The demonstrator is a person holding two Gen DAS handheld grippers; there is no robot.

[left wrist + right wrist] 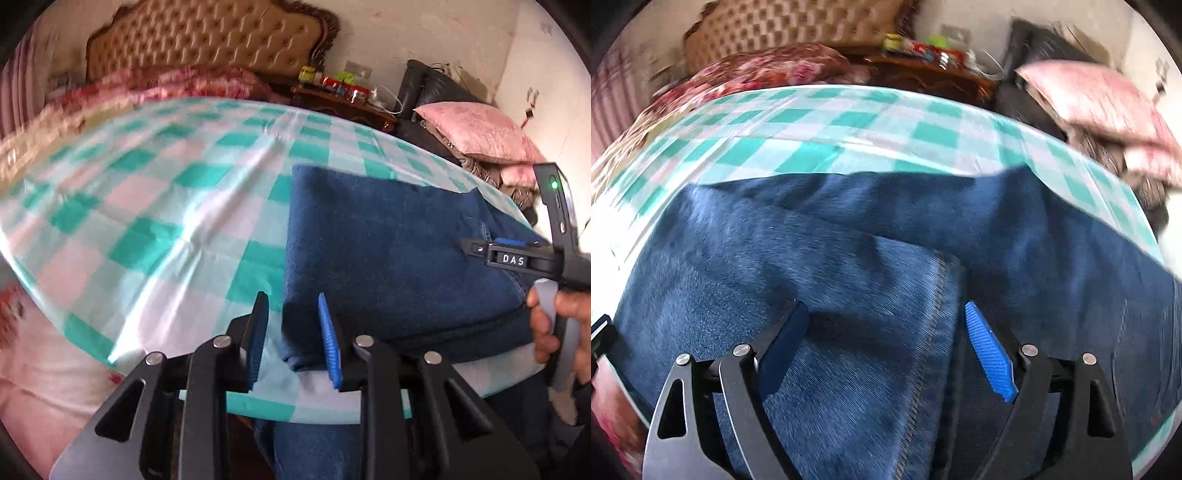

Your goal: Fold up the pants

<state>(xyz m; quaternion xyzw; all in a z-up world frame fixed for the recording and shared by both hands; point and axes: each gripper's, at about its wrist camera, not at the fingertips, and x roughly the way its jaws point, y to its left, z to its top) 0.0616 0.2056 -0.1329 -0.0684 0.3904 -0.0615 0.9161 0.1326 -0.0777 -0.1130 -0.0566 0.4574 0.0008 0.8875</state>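
Dark blue jeans [388, 251] lie folded on a table covered with a green and white checked cloth [147, 192]. My left gripper [293, 339] is open at the near left corner of the jeans, its jaws astride that corner without closing on it. My right gripper [886, 343] is open low over the jeans [849, 258], with a hemmed fold of denim lying between its fingers [990, 354]. The right gripper also shows in the left wrist view [509, 258], held by a hand at the jeans' right end.
A bed with a tufted headboard [207, 37] and floral blanket [177, 85] stands behind the table. A wooden nightstand with small items [343, 96] and pink pillows [476, 129] on a dark chair lie at the back right. The table's near edge [295, 406] is close.
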